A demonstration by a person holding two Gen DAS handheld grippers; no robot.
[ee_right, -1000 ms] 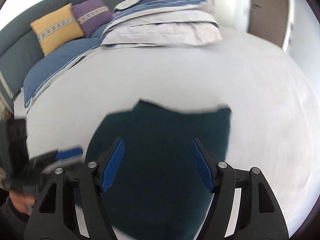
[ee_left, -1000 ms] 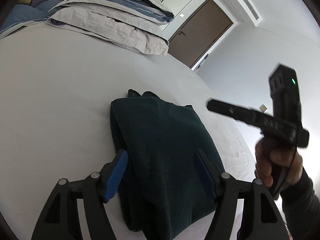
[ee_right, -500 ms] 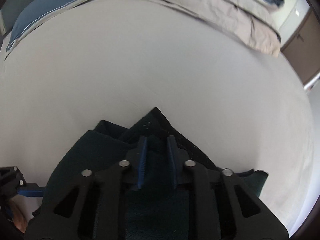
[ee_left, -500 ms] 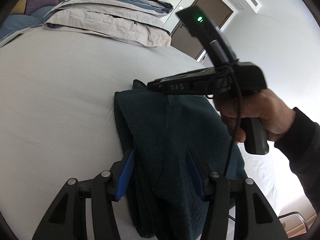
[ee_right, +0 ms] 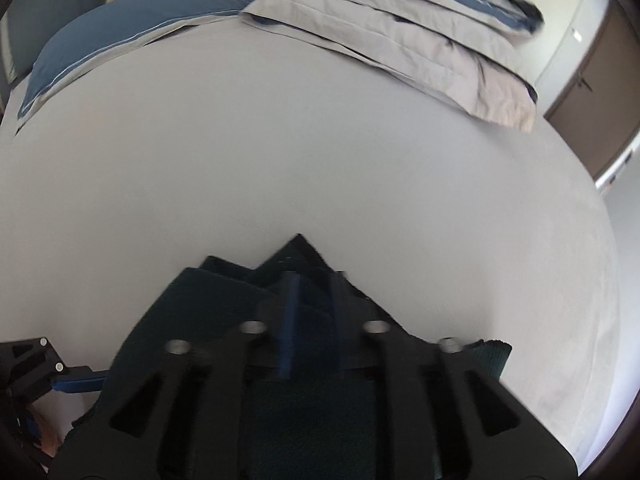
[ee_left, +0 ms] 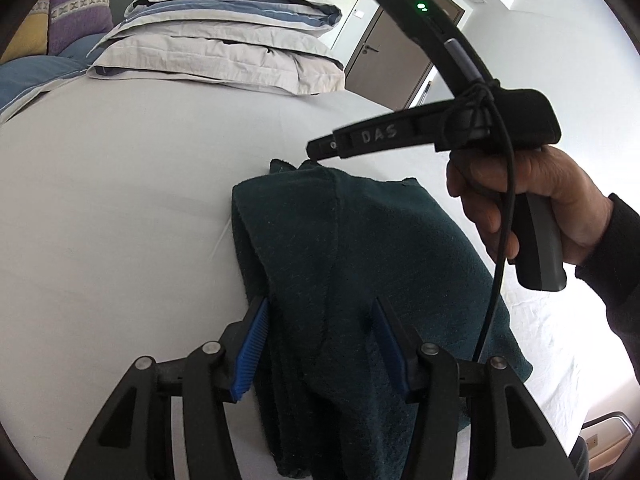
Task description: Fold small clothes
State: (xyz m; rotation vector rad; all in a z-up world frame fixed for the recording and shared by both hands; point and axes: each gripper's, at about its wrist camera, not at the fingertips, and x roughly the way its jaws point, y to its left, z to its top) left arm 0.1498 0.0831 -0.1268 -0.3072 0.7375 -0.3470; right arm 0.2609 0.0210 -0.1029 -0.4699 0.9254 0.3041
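Observation:
A dark green folded garment [ee_left: 352, 264] lies on the white bed sheet [ee_left: 112, 208]. My left gripper [ee_left: 320, 320] is open, its blue pads on either side of the garment's near left fold. My right gripper [ee_right: 314, 288] is shut on the garment's far corner [ee_right: 298, 246] and lifts it into a peak. In the left wrist view the right gripper [ee_left: 316, 150] reaches in from the right, its tip at the garment's far edge, held by a hand [ee_left: 532, 200].
A stack of folded grey and blue bedding [ee_left: 224, 52] lies at the far side of the bed. Blue, purple and yellow pillows [ee_right: 132, 20] sit at the far left. A brown door [ee_left: 384, 64] stands beyond the bed. The bed's edge [ee_left: 560, 360] runs along the right.
My right gripper came down on the garment's far corner, closed on it and raised it. My left gripper moved forward around the near left fold and narrowed somewhat.

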